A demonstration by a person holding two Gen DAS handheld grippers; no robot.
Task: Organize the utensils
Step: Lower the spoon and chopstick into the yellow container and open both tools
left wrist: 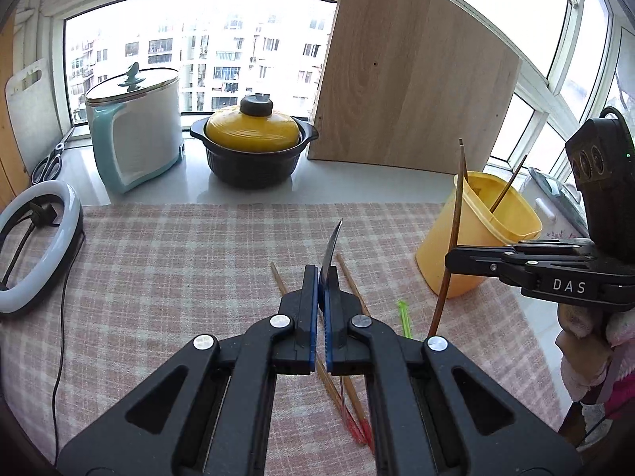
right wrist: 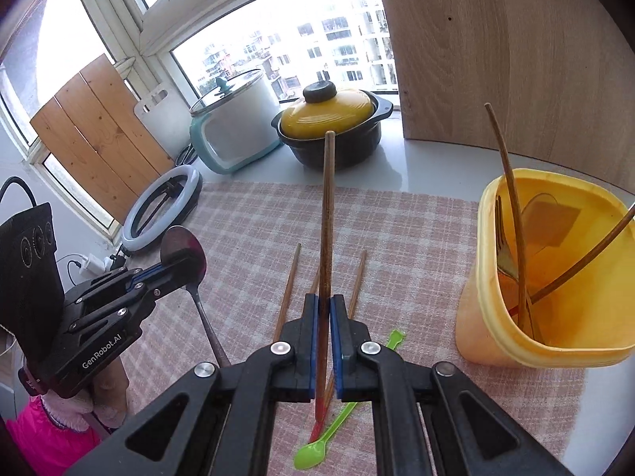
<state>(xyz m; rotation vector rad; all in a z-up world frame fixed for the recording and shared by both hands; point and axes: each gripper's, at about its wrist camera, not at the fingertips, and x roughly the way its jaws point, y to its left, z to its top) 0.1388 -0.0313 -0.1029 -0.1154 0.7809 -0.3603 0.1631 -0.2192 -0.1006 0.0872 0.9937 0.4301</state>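
Gripping spoon (right wrist: 183, 253); chopstick (right wrist: 327, 214) likewise

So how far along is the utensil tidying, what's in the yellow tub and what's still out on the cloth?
Done: the yellow tub already holds a fork and two thin sticks. In hand: the left claw is shut on a metal spoon, and the right claw is shut on a brown chopstick. Left: several chopsticks and a green plastic spoon still lie on the checked cloth.
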